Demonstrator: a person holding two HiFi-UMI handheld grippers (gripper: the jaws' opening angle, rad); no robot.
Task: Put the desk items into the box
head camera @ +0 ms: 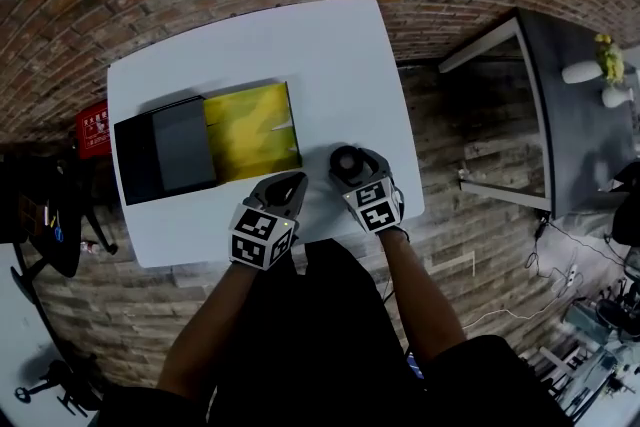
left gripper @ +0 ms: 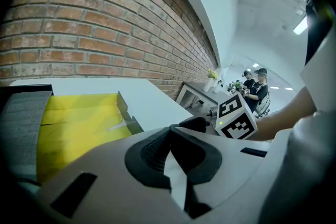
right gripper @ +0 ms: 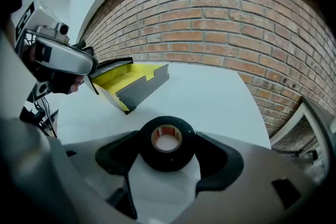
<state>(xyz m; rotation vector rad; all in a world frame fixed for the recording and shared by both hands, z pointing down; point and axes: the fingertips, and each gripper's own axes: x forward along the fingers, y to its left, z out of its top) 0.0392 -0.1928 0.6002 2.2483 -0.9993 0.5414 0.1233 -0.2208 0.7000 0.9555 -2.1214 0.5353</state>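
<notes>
An open box with a yellow inside (head camera: 252, 128) lies on the white table (head camera: 300, 45), its black lid (head camera: 165, 153) folded out to the left. A black tape roll (head camera: 346, 160) rests on the table right of the box. My right gripper (head camera: 348, 165) is shut on the tape roll (right gripper: 167, 143), a pad pressing each side. My left gripper (head camera: 289, 185) hovers just in front of the box's near right corner, shut with nothing in it; its pads (left gripper: 156, 153) meet. The box's yellow inside (left gripper: 79, 123) shows ahead-left of it. In the right gripper view the box (right gripper: 128, 78) sits ahead-left.
A red object (head camera: 92, 128) stands off the table's left edge. A dark side table (head camera: 580, 105) with white vases (head camera: 590, 70) stands at the right. The table's front edge is close to my body. People (left gripper: 254, 86) stand far off in the room.
</notes>
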